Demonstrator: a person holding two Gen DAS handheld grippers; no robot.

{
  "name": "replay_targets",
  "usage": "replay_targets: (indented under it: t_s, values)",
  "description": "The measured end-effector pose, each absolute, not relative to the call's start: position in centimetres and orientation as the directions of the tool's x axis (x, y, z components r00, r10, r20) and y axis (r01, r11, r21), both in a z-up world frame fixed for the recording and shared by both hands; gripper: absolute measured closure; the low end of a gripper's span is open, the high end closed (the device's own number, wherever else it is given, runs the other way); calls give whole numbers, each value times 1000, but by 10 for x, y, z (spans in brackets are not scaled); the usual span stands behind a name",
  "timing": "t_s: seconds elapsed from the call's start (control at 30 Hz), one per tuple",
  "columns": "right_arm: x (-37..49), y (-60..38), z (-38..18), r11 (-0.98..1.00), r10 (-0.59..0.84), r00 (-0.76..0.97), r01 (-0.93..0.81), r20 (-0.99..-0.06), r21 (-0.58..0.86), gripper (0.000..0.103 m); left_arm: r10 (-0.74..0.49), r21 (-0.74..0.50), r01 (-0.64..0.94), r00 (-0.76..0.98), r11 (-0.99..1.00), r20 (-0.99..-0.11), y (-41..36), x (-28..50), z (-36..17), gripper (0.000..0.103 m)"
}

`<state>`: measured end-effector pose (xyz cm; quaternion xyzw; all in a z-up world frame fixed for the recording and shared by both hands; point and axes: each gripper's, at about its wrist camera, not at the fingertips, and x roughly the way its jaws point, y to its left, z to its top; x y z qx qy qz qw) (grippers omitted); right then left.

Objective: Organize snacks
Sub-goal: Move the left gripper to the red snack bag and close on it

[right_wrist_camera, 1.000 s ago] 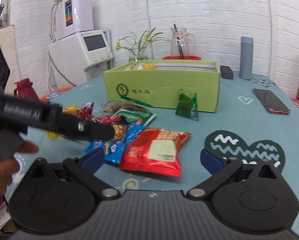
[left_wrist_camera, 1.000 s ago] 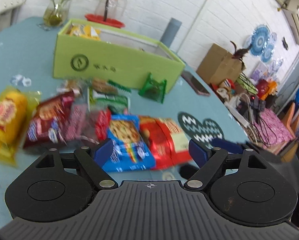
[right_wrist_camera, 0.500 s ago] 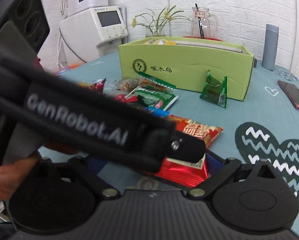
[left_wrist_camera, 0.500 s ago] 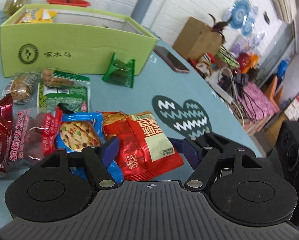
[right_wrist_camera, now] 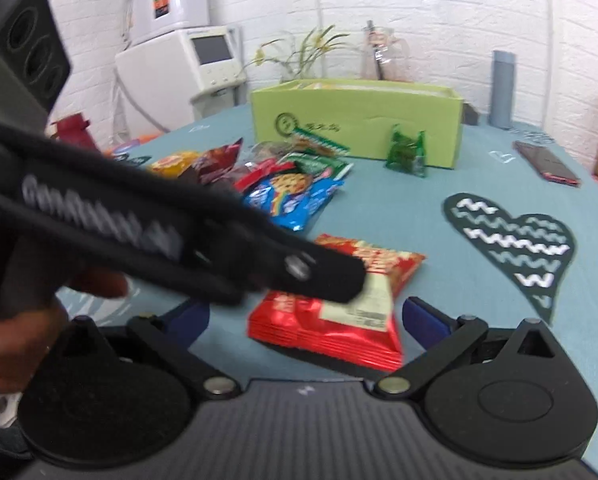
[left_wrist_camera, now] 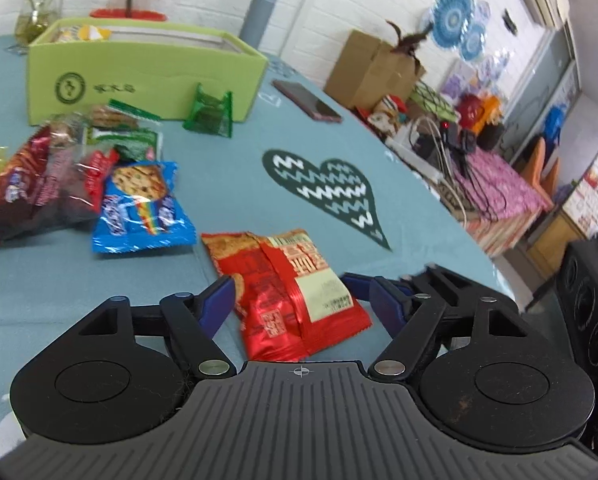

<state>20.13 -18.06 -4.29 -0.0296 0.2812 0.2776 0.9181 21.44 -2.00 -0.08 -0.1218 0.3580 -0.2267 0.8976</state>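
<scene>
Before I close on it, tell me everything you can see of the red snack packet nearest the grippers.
The red snack packet is a shiny foil pouch, crinkled, sealed, with a centre seam and a pale printed label panel facing up. It lies flat on the teal tablecloth, apart from the blue cookie packet and the rest of the pile. It sits between the left gripper fingers; the left blue pad looks to be at its edge, the other clear. The right gripper is open around it too.

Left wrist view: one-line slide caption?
Open left gripper straddling a red foil snack packet on the teal tablecloth, green cardboard box behind.
</scene>
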Motion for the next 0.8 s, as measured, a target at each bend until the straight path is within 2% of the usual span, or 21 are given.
replay_targets:
  t_s: [0.2,0.33,0.4,0.5,0.63,0.67,0.7,0.73,0.77,0.8]
  values:
    - [206,-184,-55,888,438,720,-439,-538,134,1,-462,-418,233,640,878,-613,-9,221,-11,36]
    - [197,-168,-59,907,373,762,-419,-530,36,1,-463,-425,220,615,878,-638,-14,227,-21,35]
    - [196,-170,-59,897,399,756,-438,-519,52,1,-456,-405,233,622,884,-637,-17,227,-21,34]
    - [205,-172,-51,890,402,722,-453,-563,53,1,-459,-397,246,617,884,-639,-19,230,-19,36]
    - [212,-176,-45,890,410,739,-453,-534,56,1,-496,-437,258,608,862,-620,-16,235,-18,36]
    - [216,-176,-47,888,415,732,-456,-540,65,1,-506,-450,256,597,856,-623,-16,239,-20,39]
    - [219,-175,-49,884,423,722,-463,-548,73,10,-514,-461,255,587,850,-626,-17,242,-23,41]
    - [219,-174,-51,875,442,715,-478,-542,83,22,-518,-458,265,590,849,-619,-18,242,-23,48]
    - [217,-171,-50,874,437,723,-482,-535,64,26,-520,-450,277,585,849,-622,-19,242,-23,64]
    - [217,-169,-48,875,430,722,-481,-542,53,27,-505,-427,280,591,860,-629,-21,241,-23,68]
